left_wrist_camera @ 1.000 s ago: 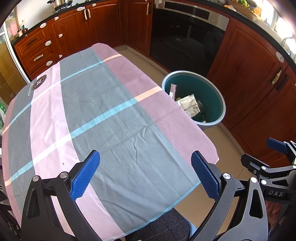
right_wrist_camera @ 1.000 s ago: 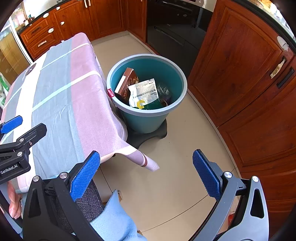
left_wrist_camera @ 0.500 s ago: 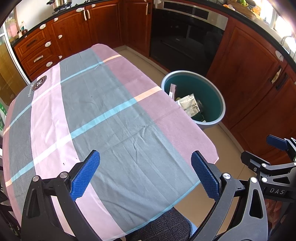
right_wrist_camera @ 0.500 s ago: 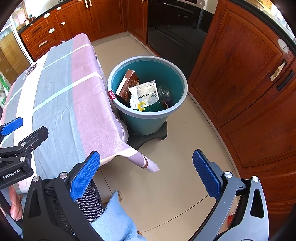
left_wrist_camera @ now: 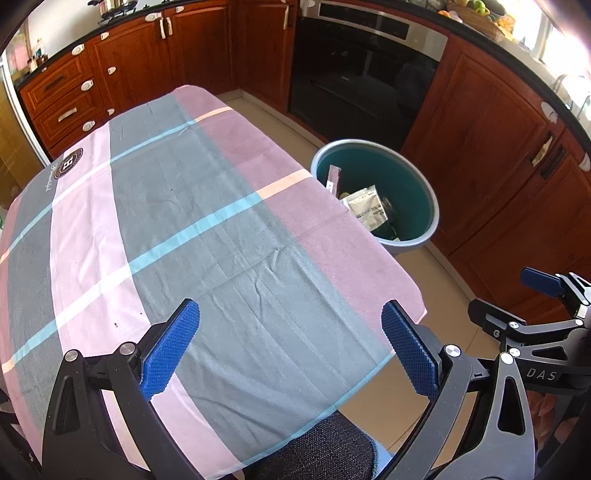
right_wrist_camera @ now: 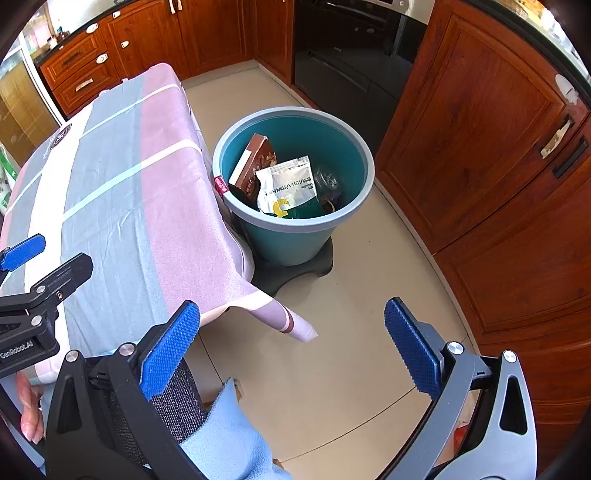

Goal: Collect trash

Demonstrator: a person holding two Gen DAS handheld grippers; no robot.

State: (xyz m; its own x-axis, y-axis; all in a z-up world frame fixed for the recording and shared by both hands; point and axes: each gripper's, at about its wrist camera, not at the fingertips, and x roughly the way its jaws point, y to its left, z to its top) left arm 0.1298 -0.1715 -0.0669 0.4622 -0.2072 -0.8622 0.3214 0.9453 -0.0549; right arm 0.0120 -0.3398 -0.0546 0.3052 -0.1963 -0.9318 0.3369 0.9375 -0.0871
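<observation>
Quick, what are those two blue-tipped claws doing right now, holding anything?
Left gripper: open, holding nothing, above the striped pink-and-grey tablecloth.
Right gripper: open, holding nothing, over the floor.

Surfaces: cloth, plastic, wood, foil.
Tablecloth (left_wrist_camera: 207,236): matt woven cloth, creased. Bin (right_wrist_camera: 295,236): smooth teal plastic. White pouch (right_wrist_camera: 288,184): glossy. Cabinets (right_wrist_camera: 480,155): polished reddish wood. Finger pads (left_wrist_camera: 171,349): rough blue.

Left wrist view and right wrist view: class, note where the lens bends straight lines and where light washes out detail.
Left wrist view: the counter edge bows into an arc, the window corner is blown out white, and the tablecloth is evenly lit. Right wrist view: cabinet doors curve outward, the bin stays sharp, and dark vignette fills the frame corners.
</observation>
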